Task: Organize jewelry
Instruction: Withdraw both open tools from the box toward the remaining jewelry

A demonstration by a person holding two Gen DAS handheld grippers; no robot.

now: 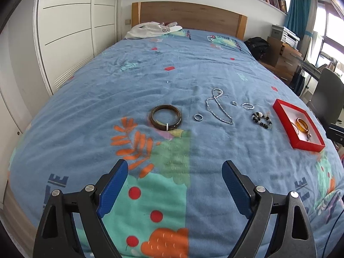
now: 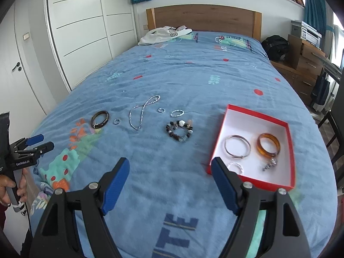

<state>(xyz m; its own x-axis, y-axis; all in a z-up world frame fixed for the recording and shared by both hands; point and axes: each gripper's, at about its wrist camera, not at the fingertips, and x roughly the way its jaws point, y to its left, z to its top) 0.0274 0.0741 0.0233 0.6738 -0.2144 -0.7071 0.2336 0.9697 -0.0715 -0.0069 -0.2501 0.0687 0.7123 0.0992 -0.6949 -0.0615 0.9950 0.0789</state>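
Jewelry lies in a row on the blue bedspread: a dark brown bangle, a small silver ring, a silver chain, another small ring, a twisted silver band and a beaded bracelet. The red tray holds a silver bangle, an amber bangle, a thin ring and a small charm. My left gripper is open above the spread, short of the brown bangle. My right gripper is open and empty beside the tray's near left corner.
A white garment lies at the wooden headboard. White wardrobe doors run along the left. A black bag and wooden drawers stand to the right. A hand holds the left gripper's handle.
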